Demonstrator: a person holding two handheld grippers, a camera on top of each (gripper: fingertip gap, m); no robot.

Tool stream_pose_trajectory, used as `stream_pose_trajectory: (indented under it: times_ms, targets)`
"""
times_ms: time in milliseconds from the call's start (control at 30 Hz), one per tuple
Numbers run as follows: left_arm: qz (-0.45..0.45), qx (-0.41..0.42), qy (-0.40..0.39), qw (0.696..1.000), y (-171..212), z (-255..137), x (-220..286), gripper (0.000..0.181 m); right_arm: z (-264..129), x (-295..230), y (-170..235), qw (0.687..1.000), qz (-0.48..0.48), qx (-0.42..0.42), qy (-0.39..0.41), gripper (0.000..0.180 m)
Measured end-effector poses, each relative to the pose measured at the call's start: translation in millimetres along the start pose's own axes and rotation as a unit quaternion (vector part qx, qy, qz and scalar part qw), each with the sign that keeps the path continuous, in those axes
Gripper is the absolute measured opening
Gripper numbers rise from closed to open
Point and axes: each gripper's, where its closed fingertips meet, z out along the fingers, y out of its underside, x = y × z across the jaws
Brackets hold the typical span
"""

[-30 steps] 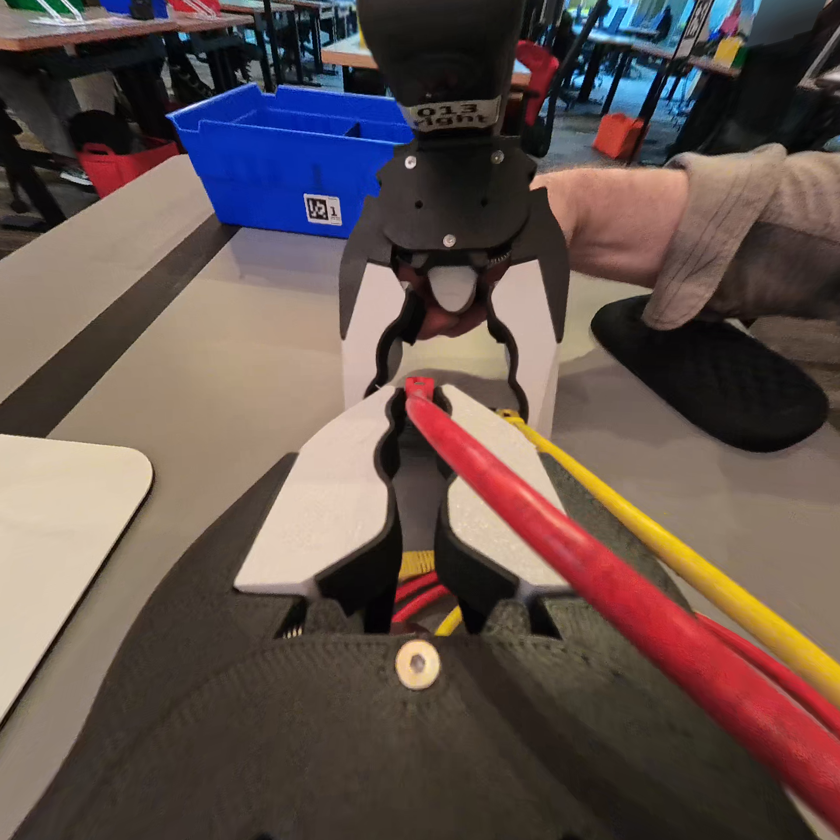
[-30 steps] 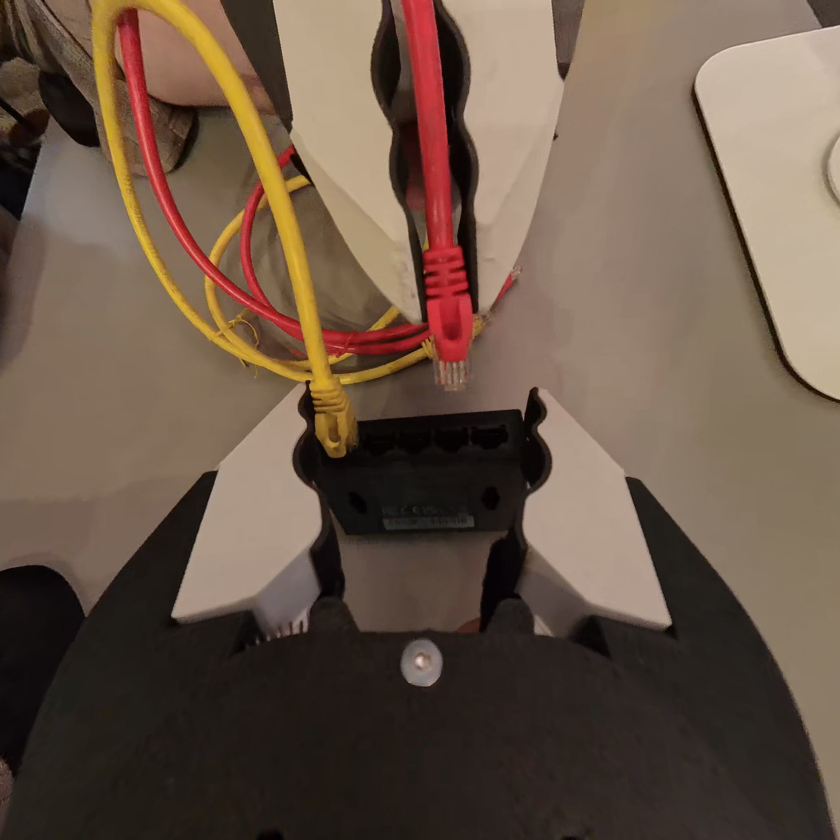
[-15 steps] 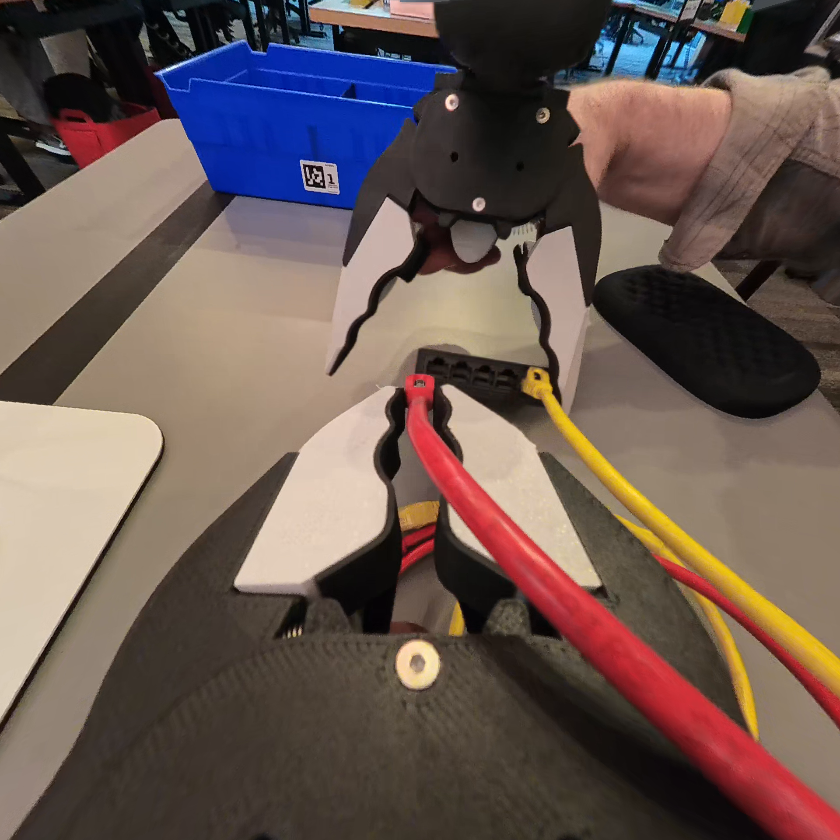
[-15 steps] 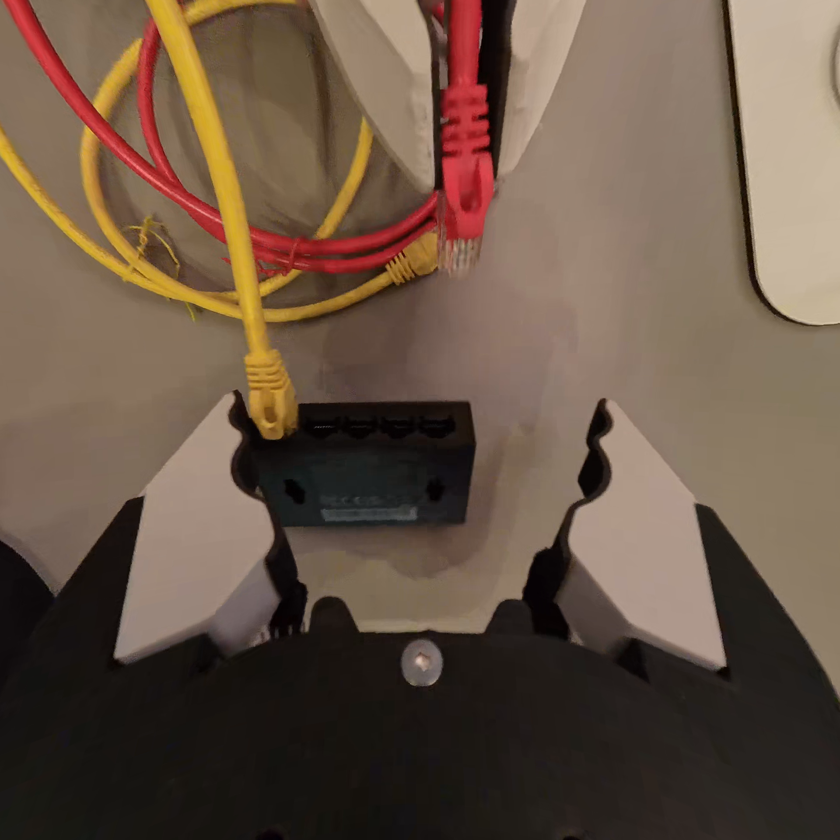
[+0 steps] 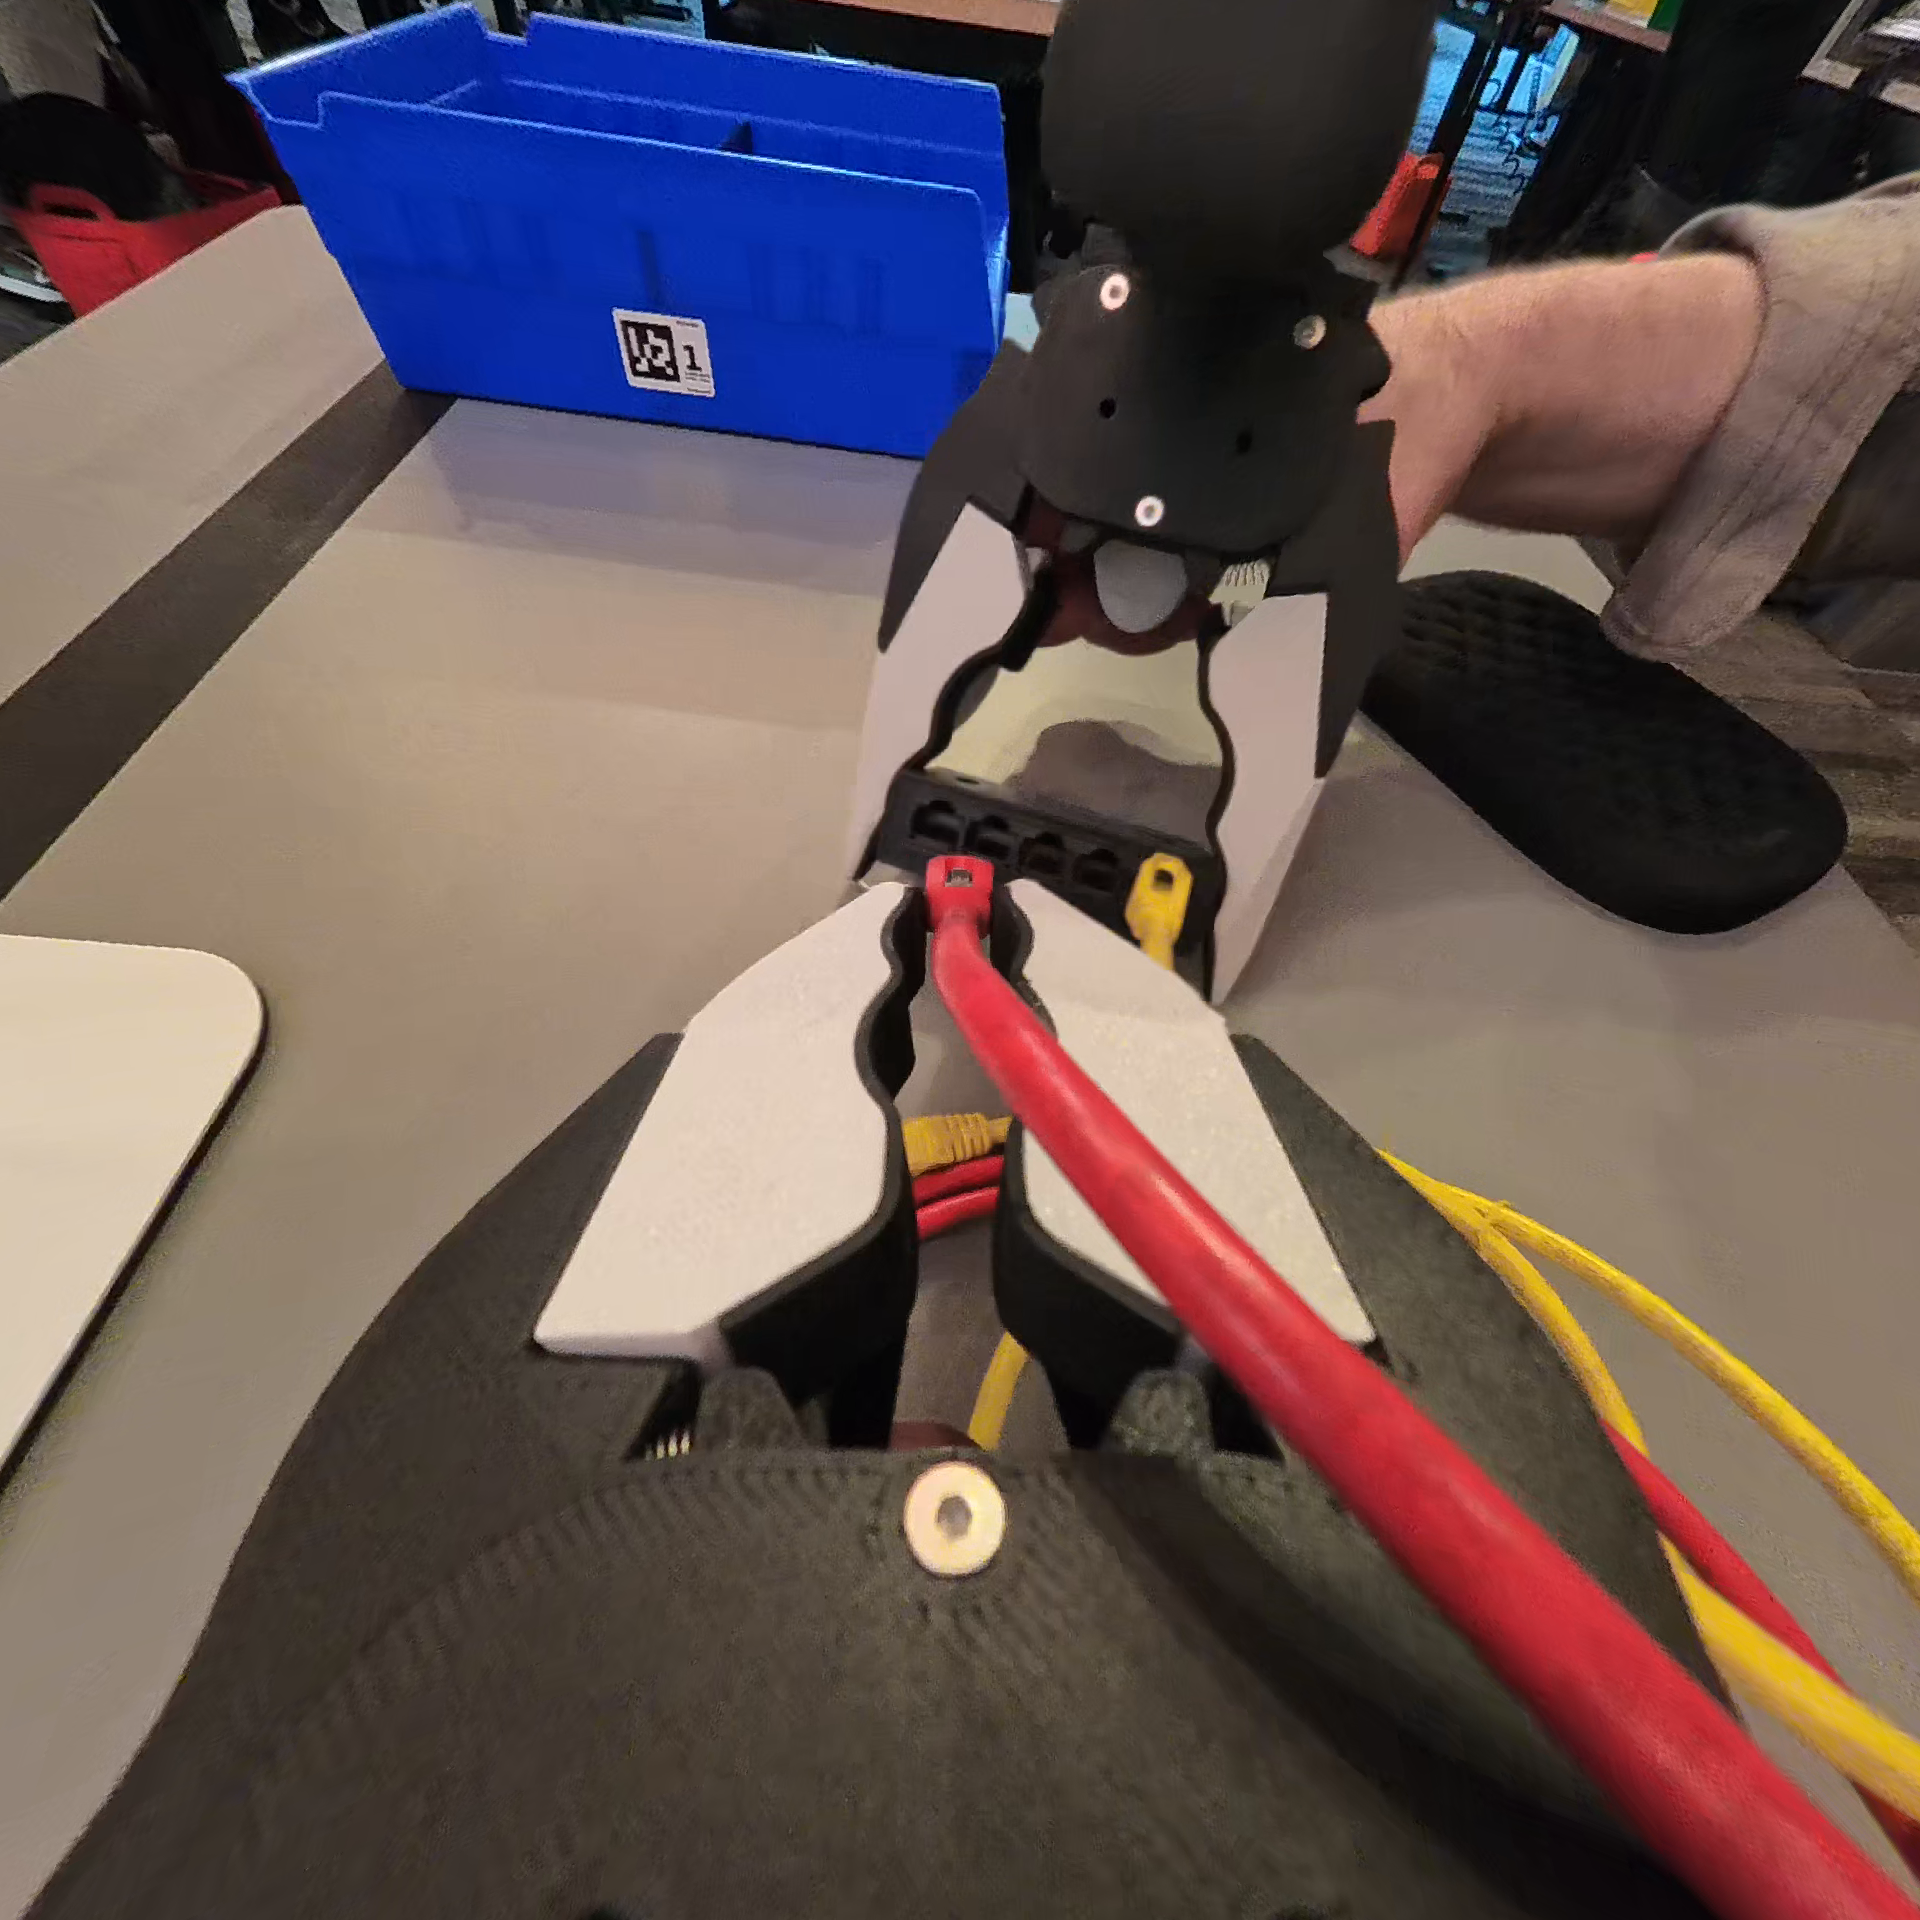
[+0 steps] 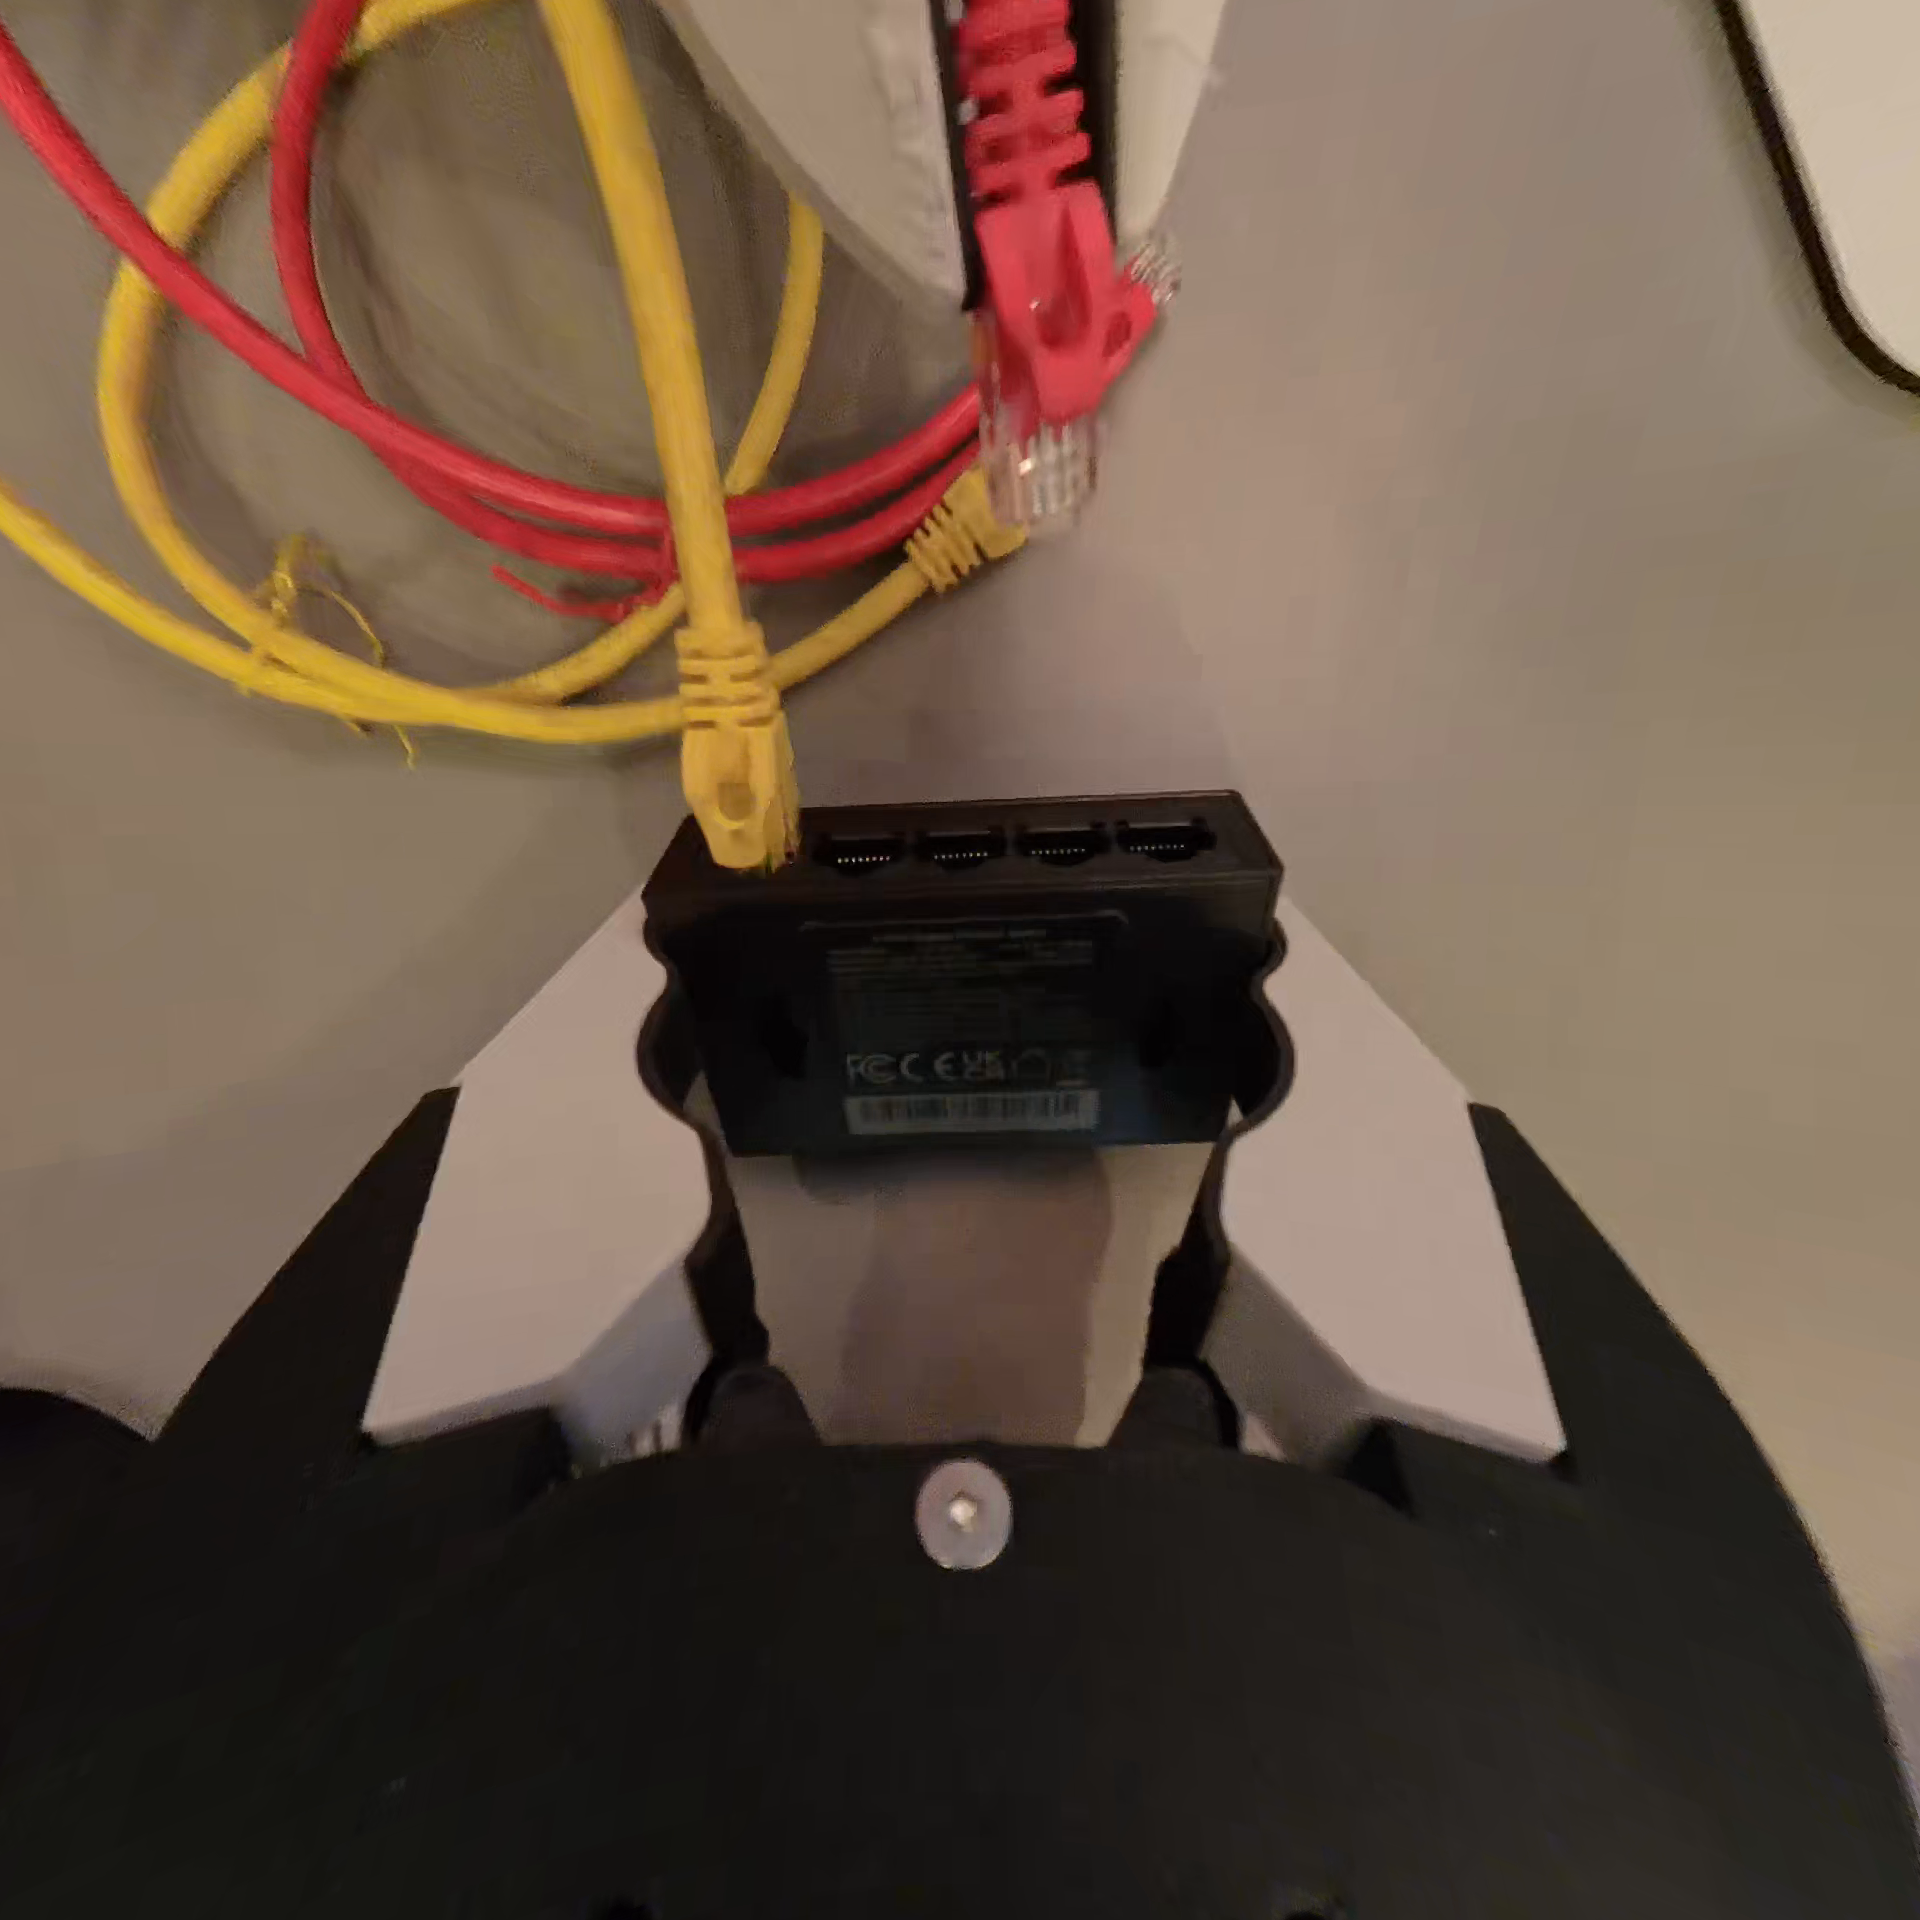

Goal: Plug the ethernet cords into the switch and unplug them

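My right gripper (image 6: 961, 935) is shut on the black switch (image 6: 966, 997), with its row of ports facing away from me. A yellow ethernet plug (image 6: 732, 769) sits in the leftmost port; the other ports are empty. My left gripper (image 5: 958, 920) is shut on the red ethernet cord (image 5: 1195, 1236), just behind its plug (image 6: 1049, 343). The red plug hangs a short way in front of the ports, apart from them. In the left wrist view the switch (image 5: 1039, 847) shows between the right gripper's fingers (image 5: 1262, 790), with the yellow plug (image 5: 1158, 894) at its right end.
Loose loops of red and yellow cord (image 6: 436, 499) lie on the grey table (image 5: 520, 727) under my left gripper. A blue bin (image 5: 644, 229) stands at the back, a black wrist pad (image 5: 1600, 748) to the right, and a white board (image 5: 104, 1122) to the left. Tip to tip, the grippers are about 9 cm apart.
My right gripper opened off the switch, then shut on it again with the switch deeper between the fingers. The red plug drew back, then came closer to the ports.
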Motion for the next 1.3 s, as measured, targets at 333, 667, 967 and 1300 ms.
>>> stream_pose_trajectory:
  times_ms: [333, 667, 967, 1300]
  targets:
    - [-0.023, 0.151, -0.044, 0.987, -60.7, -42.2, -19.1, 0.012, -40.6, -2.4, -56.3, 0.974, 0.071, 0.200, -0.083, 0.101]
    - [0.010, 0.227, -0.059, 0.972, -151.0, -133.8, -30.9, 0.012, -113.0, 3.1, -156.8, 0.881, -0.002, 0.429, -0.197, 0.101]
    - [0.022, 0.186, -0.069, 0.980, -142.2, -131.8, -24.0, 0.012, -114.8, 18.1, -180.4, 0.860, -0.059, 0.460, -0.213, 0.101]
    - [0.041, 0.146, -0.116, 0.982, -133.0, -98.8, -27.2, 0.012, -83.9, 23.6, -163.2, 0.923, -0.102, 0.345, -0.135, 0.100]
